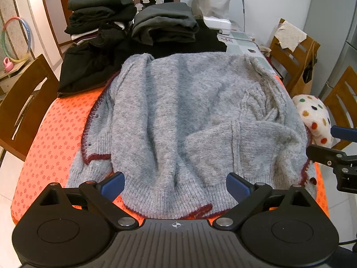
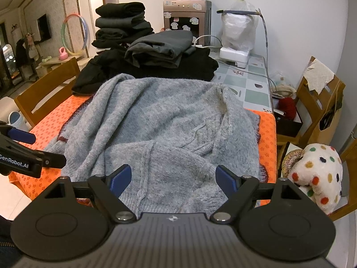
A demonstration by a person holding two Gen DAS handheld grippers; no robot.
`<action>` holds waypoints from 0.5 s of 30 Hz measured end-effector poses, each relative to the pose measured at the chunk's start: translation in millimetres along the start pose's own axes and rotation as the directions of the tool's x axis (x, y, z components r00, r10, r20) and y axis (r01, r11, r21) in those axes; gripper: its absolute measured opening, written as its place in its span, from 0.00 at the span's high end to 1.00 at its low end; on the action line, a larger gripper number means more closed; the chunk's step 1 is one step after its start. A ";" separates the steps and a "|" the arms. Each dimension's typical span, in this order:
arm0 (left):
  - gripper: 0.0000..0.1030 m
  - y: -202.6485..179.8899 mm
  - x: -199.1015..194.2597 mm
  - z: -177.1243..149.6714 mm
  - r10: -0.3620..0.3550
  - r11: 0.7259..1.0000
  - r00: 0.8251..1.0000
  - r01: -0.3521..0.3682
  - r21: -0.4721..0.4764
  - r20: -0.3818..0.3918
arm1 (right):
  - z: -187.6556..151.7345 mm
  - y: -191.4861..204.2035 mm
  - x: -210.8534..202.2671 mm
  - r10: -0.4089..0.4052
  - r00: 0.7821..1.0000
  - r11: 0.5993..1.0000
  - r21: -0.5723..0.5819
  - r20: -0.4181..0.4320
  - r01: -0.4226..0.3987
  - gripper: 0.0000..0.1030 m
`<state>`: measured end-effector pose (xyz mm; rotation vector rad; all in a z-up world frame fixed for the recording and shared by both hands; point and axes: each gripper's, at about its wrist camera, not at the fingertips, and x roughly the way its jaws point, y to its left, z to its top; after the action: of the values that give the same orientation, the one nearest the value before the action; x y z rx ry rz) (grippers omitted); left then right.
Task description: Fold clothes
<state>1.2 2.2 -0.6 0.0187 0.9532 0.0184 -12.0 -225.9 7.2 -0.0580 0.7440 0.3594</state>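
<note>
A grey knitted sweater [image 1: 178, 116] with dark red trim lies spread on the orange patterned cloth [image 1: 55, 134], one sleeve folded across its lower right part. My left gripper [image 1: 175, 184] hovers over the sweater's near hem, jaws wide open, nothing between the blue pads. In the right wrist view the same sweater [image 2: 160, 129] fills the middle, and my right gripper [image 2: 174, 179] stands open above its near right part, holding nothing. The right gripper's fingers [image 1: 330, 154] show at the right edge of the left wrist view. The left gripper's fingers [image 2: 26, 147] show at the left edge of the right wrist view.
Folded dark clothes [image 1: 98, 6] are stacked at the table's far end, beside a grey folded pile [image 1: 165, 24] on black garments. Wooden chairs [image 1: 24, 102] stand on both sides. A spotted plush toy [image 2: 316, 174] sits on the right chair. A white appliance [image 2: 234, 54] and cable lie beyond.
</note>
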 end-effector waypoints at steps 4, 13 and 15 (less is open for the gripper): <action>0.05 0.4 0.2 0.8 -0.004 1.000 1.000 0.004 0.003 -0.001 | 0.7 0.3 1.3 -0.002 1.000 1.000 -0.001 -0.002 0.002 0.16; 0.04 1.4 2.1 4.0 -0.008 1.000 1.000 0.008 0.010 -0.004 | 2.0 1.4 2.8 -0.004 1.000 1.000 -0.006 -0.005 0.004 0.16; 0.04 1.6 2.5 4.0 -0.009 1.000 1.000 0.009 0.010 -0.005 | 2.1 1.4 2.9 -0.004 1.000 1.000 -0.007 -0.005 0.004 0.16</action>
<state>5.9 3.9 -0.3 0.0235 0.9582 0.0059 -9.2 -223.4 6.8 -0.0665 0.7479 0.3584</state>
